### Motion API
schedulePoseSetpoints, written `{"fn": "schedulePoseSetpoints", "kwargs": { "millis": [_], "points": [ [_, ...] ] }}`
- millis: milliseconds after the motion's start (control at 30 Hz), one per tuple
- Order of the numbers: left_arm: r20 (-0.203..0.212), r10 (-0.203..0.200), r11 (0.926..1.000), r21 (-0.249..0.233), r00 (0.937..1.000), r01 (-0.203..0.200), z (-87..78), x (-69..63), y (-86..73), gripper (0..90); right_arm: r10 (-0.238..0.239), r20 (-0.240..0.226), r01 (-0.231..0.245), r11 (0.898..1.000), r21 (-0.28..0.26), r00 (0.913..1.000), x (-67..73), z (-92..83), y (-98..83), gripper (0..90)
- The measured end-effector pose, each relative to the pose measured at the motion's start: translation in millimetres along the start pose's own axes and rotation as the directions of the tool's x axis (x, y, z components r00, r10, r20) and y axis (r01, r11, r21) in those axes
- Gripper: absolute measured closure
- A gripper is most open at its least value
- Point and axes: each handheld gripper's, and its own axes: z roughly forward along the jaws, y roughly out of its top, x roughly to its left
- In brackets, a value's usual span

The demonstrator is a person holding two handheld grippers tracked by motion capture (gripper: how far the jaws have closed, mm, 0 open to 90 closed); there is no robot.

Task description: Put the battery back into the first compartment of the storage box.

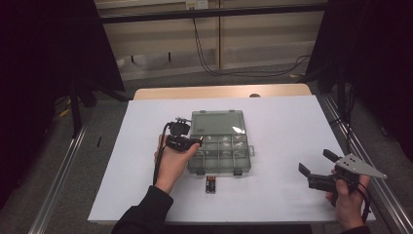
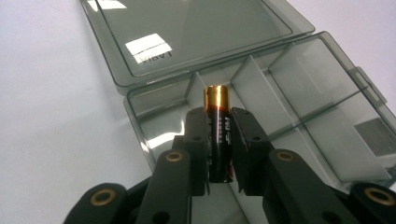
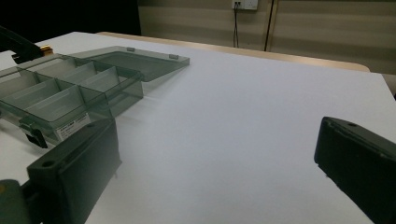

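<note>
Nearest, two spare batteries [image 1: 210,185] lie by the table's front edge. Right gripper [image 1: 319,169] gapes empty at the right edge. Left gripper [image 2: 219,154] clamps a battery [image 2: 218,135] mid-body over the organizer box's [image 1: 242,152] left compartments; probably rigid, smooth, slippery, fairly light.

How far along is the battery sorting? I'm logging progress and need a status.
Done: the organizer box lies open, lid flat behind it; its compartments look empty. In hand: the left gripper clamps one battery over the box's near-left compartments, not yet released. Left: two batteries lie on the table in front of the box. The right gripper is open, idle.
</note>
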Motion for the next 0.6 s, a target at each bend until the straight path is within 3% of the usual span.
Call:
{"fn": "schedulePoseSetpoints", "kwargs": {
  "millis": [267, 600],
  "points": [
    [-0.019, -0.036, 0.9993, -0.006, 0.9992, 0.036, 8.3, 0.9, 0.5, 77.2, -0.003, 0.001, 0.003, 1.000, -0.001, 1.0000, -0.8, 0.0, -0.3, 0.0],
    [-0.037, -0.051, 0.9987, -0.003, 0.9981, 0.050, 15.5, 4.5, -0.2, 76.8, -0.003, 0.003, 0.003, 1.000, 0.002, 1.0000, 0.0, 0.4, -0.4, 0.0]
  ]
}}
